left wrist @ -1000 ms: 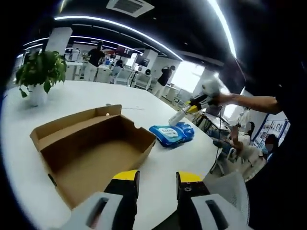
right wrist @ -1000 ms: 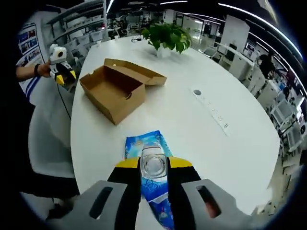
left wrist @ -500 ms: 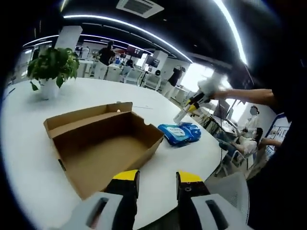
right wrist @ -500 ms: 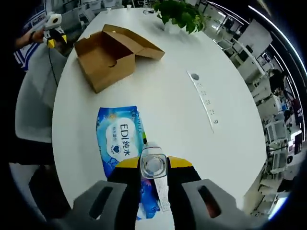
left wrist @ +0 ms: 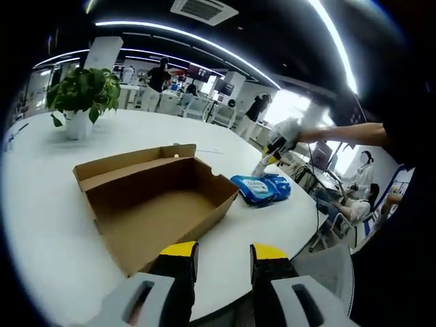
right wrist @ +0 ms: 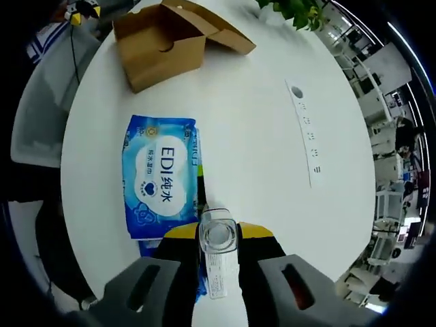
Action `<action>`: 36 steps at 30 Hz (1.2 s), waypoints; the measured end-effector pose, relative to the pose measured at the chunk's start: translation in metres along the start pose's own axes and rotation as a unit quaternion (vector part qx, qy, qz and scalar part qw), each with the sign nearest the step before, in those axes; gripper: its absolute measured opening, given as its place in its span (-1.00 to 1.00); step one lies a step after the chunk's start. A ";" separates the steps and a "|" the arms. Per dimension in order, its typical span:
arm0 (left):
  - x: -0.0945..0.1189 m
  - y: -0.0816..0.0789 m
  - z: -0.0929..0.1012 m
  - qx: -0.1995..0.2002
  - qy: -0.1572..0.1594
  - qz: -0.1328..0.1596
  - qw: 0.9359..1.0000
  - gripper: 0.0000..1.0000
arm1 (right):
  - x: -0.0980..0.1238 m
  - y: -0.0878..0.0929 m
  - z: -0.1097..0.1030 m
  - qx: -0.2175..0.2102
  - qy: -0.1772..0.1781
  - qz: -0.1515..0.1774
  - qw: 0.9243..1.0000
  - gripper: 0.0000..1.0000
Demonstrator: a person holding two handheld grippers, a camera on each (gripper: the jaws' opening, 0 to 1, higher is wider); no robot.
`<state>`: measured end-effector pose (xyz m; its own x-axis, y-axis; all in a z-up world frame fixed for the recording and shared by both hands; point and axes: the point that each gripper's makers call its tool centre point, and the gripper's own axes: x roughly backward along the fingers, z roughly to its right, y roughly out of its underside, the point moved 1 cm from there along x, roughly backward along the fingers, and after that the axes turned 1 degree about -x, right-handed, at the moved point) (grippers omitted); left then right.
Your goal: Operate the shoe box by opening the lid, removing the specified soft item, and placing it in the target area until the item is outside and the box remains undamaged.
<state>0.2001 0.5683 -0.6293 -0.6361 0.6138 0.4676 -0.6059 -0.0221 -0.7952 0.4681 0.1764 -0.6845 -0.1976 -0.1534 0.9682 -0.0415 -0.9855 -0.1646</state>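
With the shoe box (left wrist: 155, 204) open and empty, my right gripper (right wrist: 218, 240), jaws pressed on a clear bottle, hangs above the blue wet-wipes pack (right wrist: 161, 178) lying flat on the white table (right wrist: 272, 163), while my left gripper (left wrist: 223, 255) waits spread, holding nothing

This is an open-plan office. A large white round-edged meeting table (left wrist: 41, 225) fills the foreground, with a potted green plant (left wrist: 82, 95) in a white pot standing on it and a long white power strip (right wrist: 306, 133) lying flat on its top. Overhead, long curved strip lights (left wrist: 191, 42) run across a dark ceiling beside a square air-conditioning vent (left wrist: 204, 9). Beyond the table stand rows of desks and light office chairs (left wrist: 197, 109), with several people standing among them. A grey chair (right wrist: 44, 102) sits just beside the table's edge.
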 end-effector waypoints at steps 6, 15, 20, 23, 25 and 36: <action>0.001 0.001 0.001 0.000 -0.003 -0.002 1.000 -0.39 | -0.008 0.007 0.005 0.005 -0.004 -0.019 1.000 -0.65; 0.000 0.003 0.002 0.000 -0.003 -0.007 1.000 -0.40 | -0.009 0.007 0.009 0.002 -0.009 -0.022 1.000 -0.65; -0.003 0.002 0.003 0.000 -0.001 -0.008 1.000 -0.40 | -0.011 0.008 0.011 0.001 -0.012 -0.023 1.000 -0.64; -0.003 0.001 0.003 0.001 0.001 -0.006 1.000 -0.40 | -0.012 0.008 0.012 0.010 -0.011 -0.026 1.000 -0.64; -0.005 0.000 0.003 0.002 0.003 -0.005 1.000 -0.40 | -0.011 0.006 0.012 0.008 -0.009 -0.026 1.000 -0.63; -0.009 -0.001 0.002 0.003 0.011 -0.007 1.000 -0.39 | -0.008 0.009 0.016 -0.003 -0.015 -0.023 1.000 -0.62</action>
<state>0.2054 0.5616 -0.6321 -0.6165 0.6309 0.4710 -0.6181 -0.0174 -0.7859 0.4848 0.1680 -0.6908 -0.1662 -0.1093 0.9800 -0.0558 -0.9912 -0.1200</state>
